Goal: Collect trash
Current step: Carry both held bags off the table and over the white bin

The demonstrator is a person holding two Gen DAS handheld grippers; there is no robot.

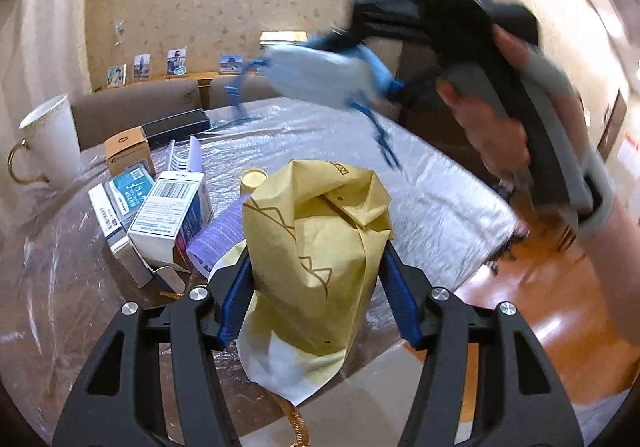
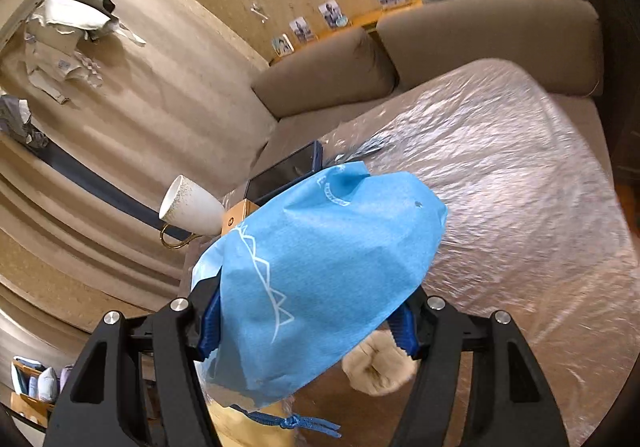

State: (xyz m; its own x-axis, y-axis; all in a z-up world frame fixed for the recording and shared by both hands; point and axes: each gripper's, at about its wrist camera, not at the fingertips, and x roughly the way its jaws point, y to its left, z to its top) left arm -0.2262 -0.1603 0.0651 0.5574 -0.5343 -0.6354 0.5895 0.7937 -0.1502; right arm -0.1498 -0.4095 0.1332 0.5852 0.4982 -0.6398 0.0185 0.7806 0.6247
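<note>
My left gripper (image 1: 316, 287) is shut on a crumpled yellow paper bag (image 1: 320, 243) and holds it upright at the near edge of the plastic-covered table (image 1: 436, 199). My right gripper (image 2: 308, 323) is shut on a blue drawstring bag (image 2: 320, 275), held in the air above the table. The right gripper with the blue bag (image 1: 320, 75) also shows in the left wrist view, up and beyond the yellow bag, blurred by motion. The bag's blue cords (image 1: 384, 143) dangle.
Several small cardboard boxes (image 1: 160, 207) lie left of the yellow bag, with a yellow cap (image 1: 253, 179) behind it. A white mug with a gold handle (image 1: 48, 143) stands far left. A dark flat case (image 1: 176, 125) lies at the back. A brown sofa (image 2: 440, 47) borders the table.
</note>
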